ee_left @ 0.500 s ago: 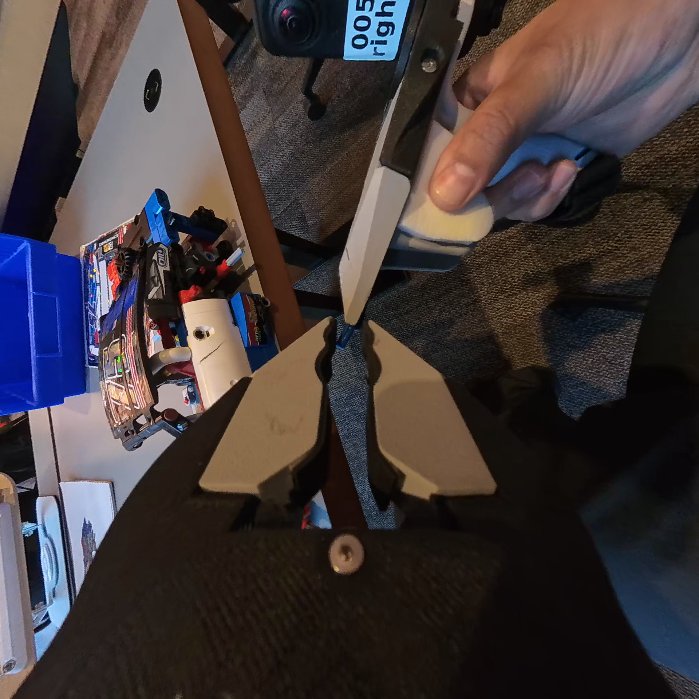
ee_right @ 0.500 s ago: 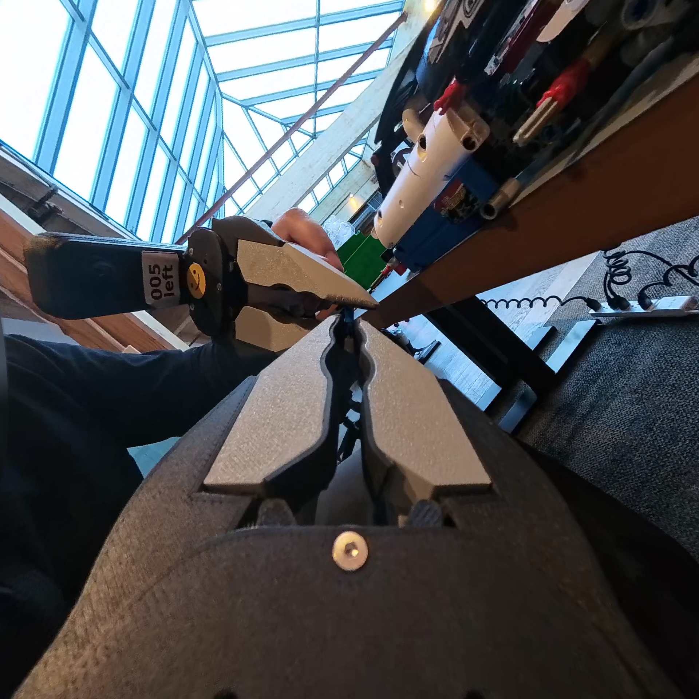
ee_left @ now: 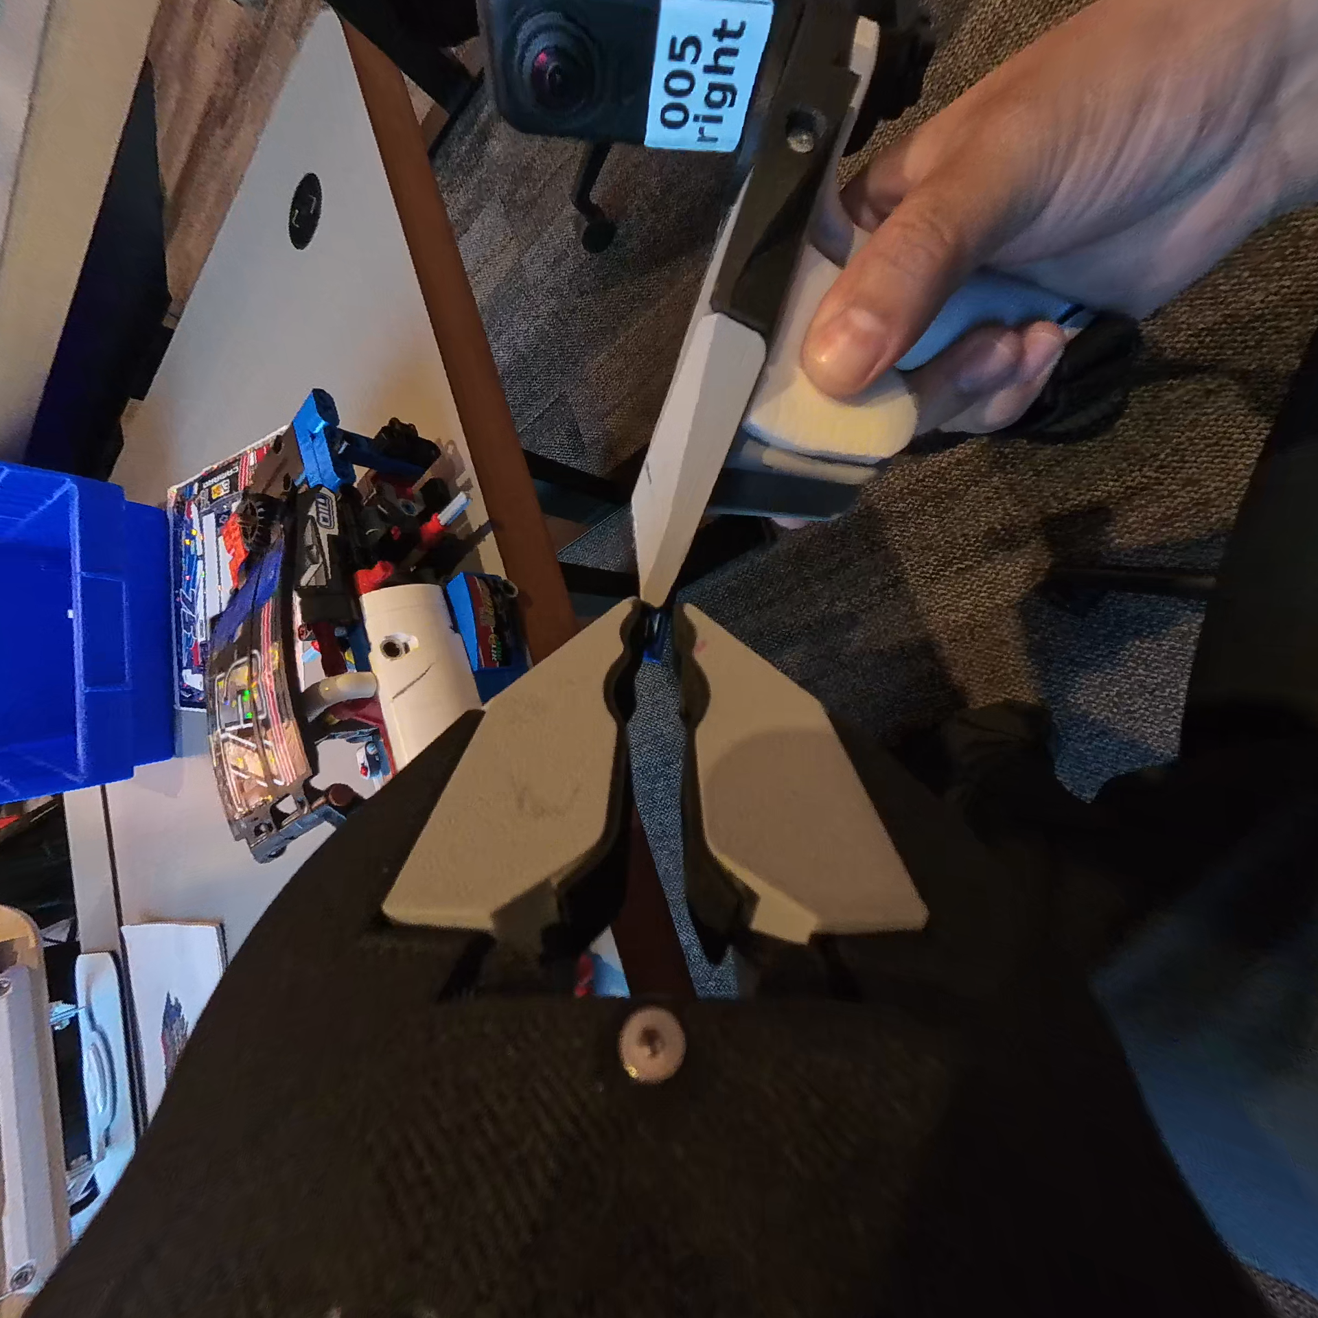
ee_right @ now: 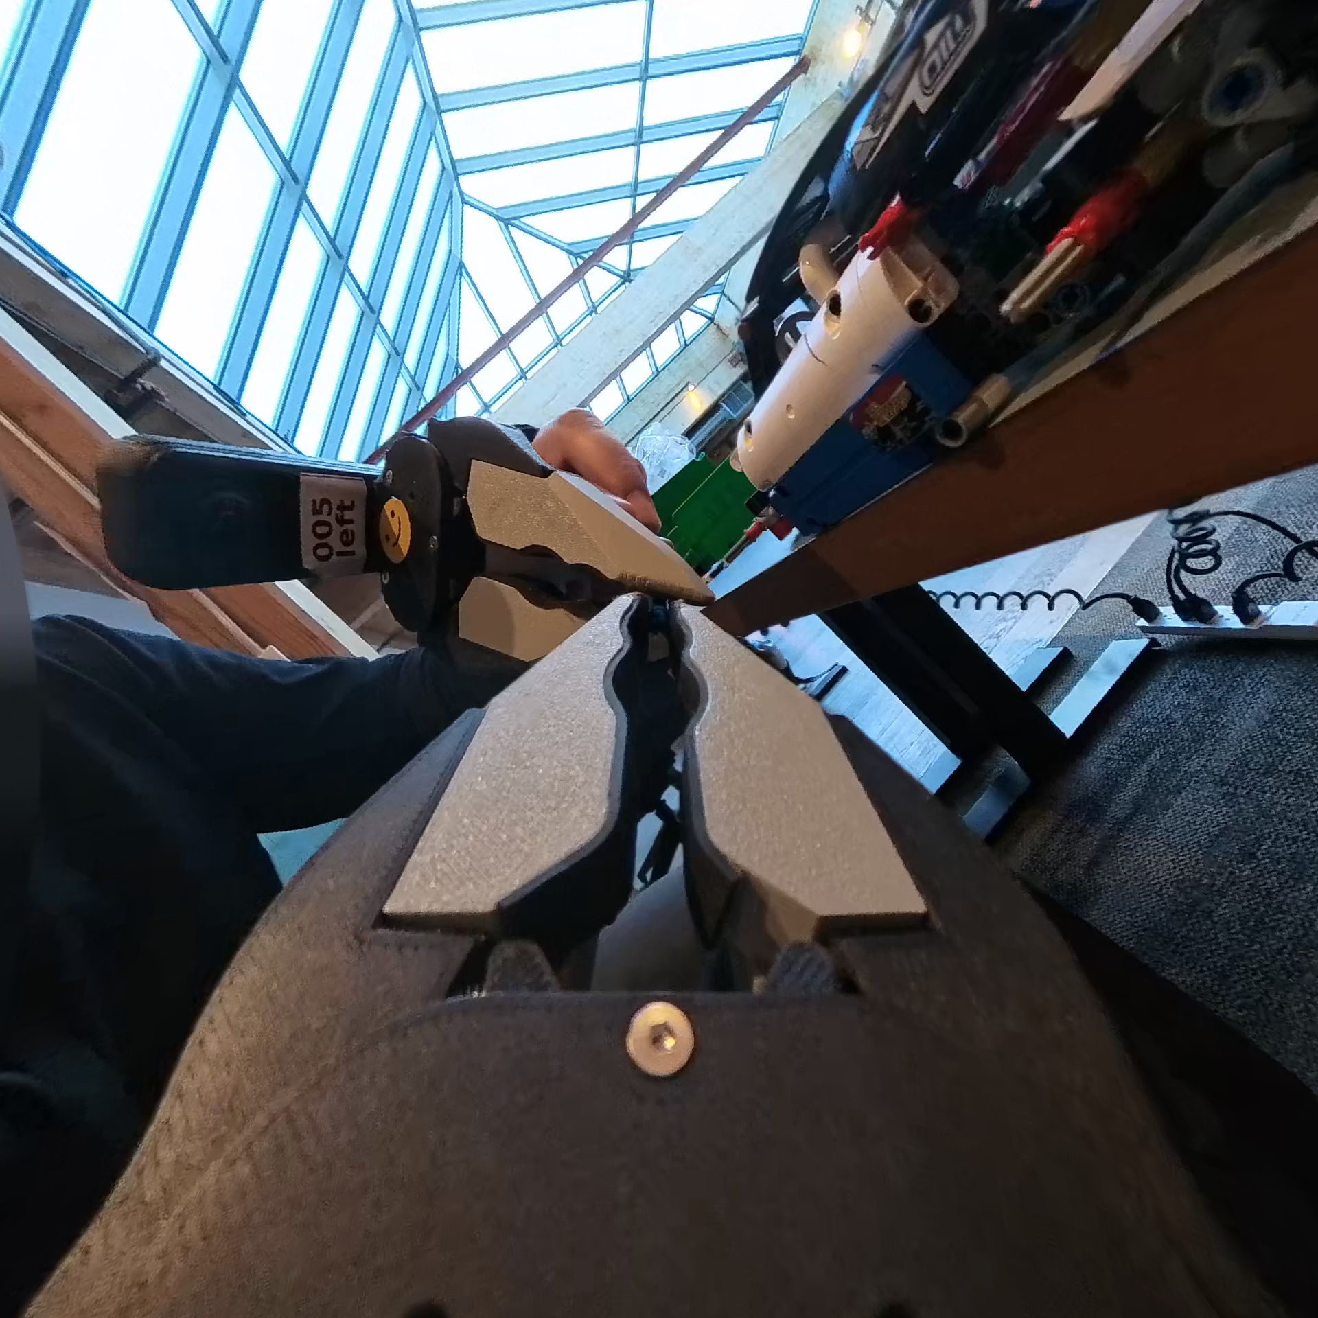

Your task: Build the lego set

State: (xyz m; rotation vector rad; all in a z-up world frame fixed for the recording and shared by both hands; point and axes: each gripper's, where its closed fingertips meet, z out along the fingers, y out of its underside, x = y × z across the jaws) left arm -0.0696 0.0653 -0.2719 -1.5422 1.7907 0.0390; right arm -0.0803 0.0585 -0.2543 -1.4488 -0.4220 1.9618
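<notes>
My left gripper (ee_left: 652, 617) is shut on a small blue lego pin (ee_left: 650, 645) at its fingertips, held off the table edge above the carpet. My right gripper (ee_left: 650, 593), held by a hand, comes down from above and its tips meet the left tips. In the right wrist view my right gripper (ee_right: 660, 615) is shut on a small dark piece (ee_right: 660, 631); the left gripper's upper finger (ee_right: 570, 520) touches its tip. The part-built lego car (ee_left: 285, 642), black, blue and white, lies on the pale table (ee_left: 285, 321); it also shows in the right wrist view (ee_right: 841, 371).
A blue bin (ee_left: 71, 627) stands left of the car. A booklet (ee_left: 171, 984) lies nearer on the table. The table's brown edge (ee_right: 1070, 463) is just right of the grippers. A power strip (ee_right: 1227, 613) with cables lies on the grey carpet (ee_left: 927, 606). Only a small space, under 4 cm, lies between the two pairs of fingers.
The blue pin sits deeper between my left fingertips, with less of it showing. Both grippers stay tip to tip and have shifted only slightly.
</notes>
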